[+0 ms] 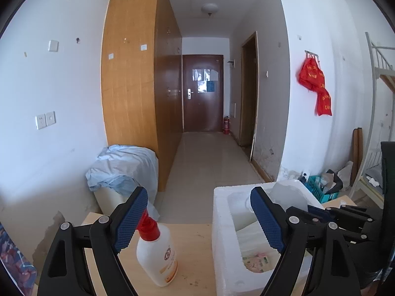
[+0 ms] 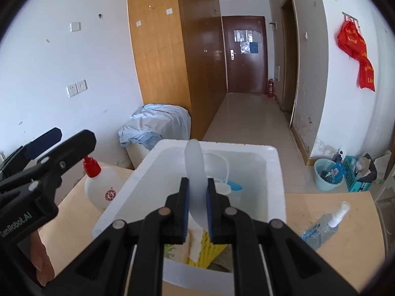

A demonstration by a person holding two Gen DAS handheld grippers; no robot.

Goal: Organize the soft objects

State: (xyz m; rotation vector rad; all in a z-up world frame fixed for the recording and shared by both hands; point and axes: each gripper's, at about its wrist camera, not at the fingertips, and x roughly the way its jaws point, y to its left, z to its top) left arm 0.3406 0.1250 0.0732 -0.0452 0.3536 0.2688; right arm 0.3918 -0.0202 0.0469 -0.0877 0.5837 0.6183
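Observation:
A white foam box (image 2: 269, 162) stands on the wooden table (image 2: 321, 251); it also shows in the left wrist view (image 1: 222, 241). My right gripper (image 2: 198, 212) is shut on a pale translucent soft piece (image 2: 195, 162) and holds it upright over the box. Inside the box lie a yellow cloth (image 2: 209, 249), a patterned packet (image 1: 256, 259) and white items. My left gripper (image 1: 197, 219) is open and empty, left of the box, with a white bottle with a red cap (image 1: 158, 251) between its fingers' line of sight; the left gripper also shows in the right wrist view (image 2: 49, 143).
A clear spray bottle (image 2: 323, 227) lies on the table right of the box. Beyond the table stand a bin draped with blue cloth (image 2: 158, 123), a wooden wardrobe (image 1: 133, 86), and a blue basin (image 2: 328, 172) with boxes by the right wall.

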